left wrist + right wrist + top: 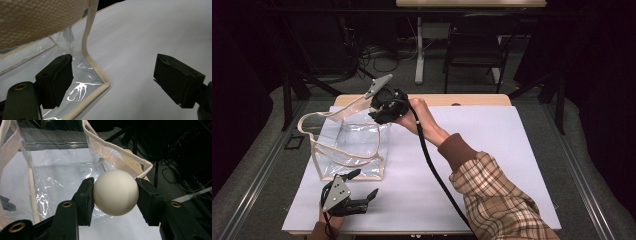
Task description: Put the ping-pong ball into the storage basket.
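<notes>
So I've got the white ball (115, 192) clamped in my right tongs (115, 195), hanging over the mouth of the clear bag (354, 147). My guess at the risk: the floppy handle strap (117, 152) sags across the opening, so the ball could clip it and bounce off onto the table (492, 150). My left tongs (113, 80) are spread apart, empty, at the bag's near corner. Plenty of bare table on the right.
</notes>
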A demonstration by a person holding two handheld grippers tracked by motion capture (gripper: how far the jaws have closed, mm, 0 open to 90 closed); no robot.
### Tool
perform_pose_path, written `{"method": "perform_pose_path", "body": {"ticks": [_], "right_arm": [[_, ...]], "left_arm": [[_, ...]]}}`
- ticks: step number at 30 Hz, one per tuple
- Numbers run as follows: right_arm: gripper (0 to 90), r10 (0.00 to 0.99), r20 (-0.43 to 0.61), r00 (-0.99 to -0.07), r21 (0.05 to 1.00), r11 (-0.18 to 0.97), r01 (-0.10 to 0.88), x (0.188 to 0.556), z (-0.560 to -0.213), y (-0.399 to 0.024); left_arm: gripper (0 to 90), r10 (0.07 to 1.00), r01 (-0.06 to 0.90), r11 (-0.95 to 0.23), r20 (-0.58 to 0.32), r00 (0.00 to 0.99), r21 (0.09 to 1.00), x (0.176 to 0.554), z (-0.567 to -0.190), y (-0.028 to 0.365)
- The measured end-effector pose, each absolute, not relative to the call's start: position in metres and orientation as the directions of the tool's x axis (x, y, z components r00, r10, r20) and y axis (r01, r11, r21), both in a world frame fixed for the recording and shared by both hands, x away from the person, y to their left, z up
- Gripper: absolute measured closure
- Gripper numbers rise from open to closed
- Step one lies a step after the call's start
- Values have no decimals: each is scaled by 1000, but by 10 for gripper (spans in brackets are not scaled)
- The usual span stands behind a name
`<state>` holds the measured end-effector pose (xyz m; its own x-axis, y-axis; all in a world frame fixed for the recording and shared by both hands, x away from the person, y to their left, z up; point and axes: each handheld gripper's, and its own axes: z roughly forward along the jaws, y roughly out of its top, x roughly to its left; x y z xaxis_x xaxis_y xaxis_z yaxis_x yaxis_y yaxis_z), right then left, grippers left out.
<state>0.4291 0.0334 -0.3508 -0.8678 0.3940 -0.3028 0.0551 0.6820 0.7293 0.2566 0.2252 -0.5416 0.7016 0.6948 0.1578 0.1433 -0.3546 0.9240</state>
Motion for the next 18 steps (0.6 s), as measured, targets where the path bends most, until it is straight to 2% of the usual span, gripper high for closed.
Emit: {"method": "perform_pose_path", "body": {"ticks": [18], "right_arm": [[511, 374, -287, -882, 725, 686, 55, 431, -352, 47]], "left_arm": [[159, 695, 142, -353, 157, 702, 925, 257, -542, 225]]}}
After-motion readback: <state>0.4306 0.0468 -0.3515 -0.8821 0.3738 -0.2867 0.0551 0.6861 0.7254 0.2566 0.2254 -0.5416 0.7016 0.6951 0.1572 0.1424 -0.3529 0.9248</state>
